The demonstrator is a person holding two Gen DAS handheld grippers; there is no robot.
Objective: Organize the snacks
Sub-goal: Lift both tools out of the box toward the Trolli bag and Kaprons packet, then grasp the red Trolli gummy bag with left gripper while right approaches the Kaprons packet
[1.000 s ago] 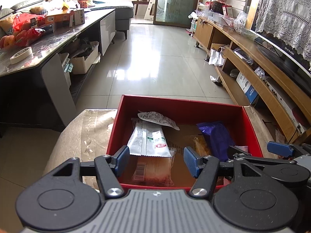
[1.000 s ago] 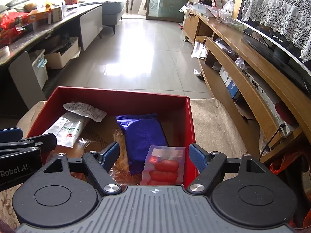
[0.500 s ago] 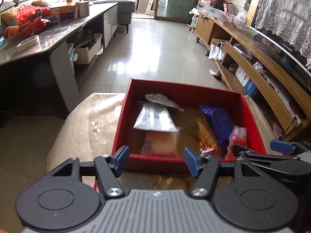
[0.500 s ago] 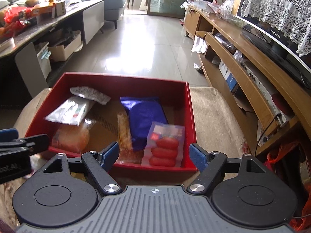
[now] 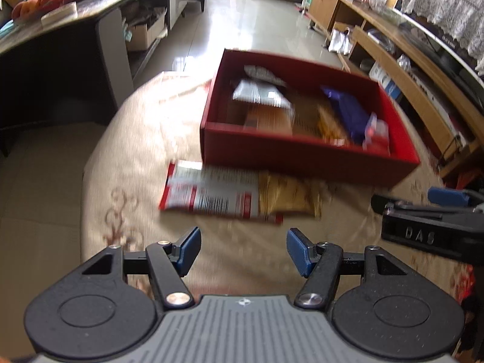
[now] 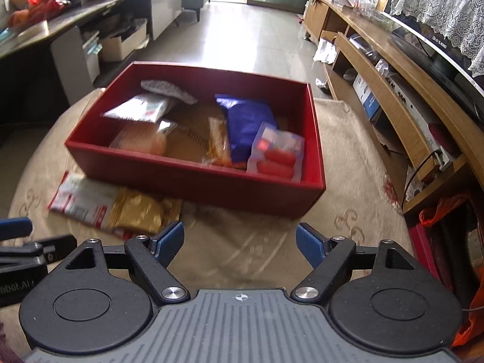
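One snack packet lies lengthwise along red box.

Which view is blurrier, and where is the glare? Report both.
Left wrist view: heavier motion blur, smearing the red box and the snack packet before it. Right wrist view: sharper, packet slightly soft. Both: window glare on the floor tiles.

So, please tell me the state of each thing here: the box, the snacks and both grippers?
Red box: open, no lid, snacks inside.
Purple packet: lying in the box.
Sausage pack: in the box, sealed.
Red and gold packet: outside, flat on the cloth in front of the box.
Left gripper: open, empty.
Right gripper: open, empty.
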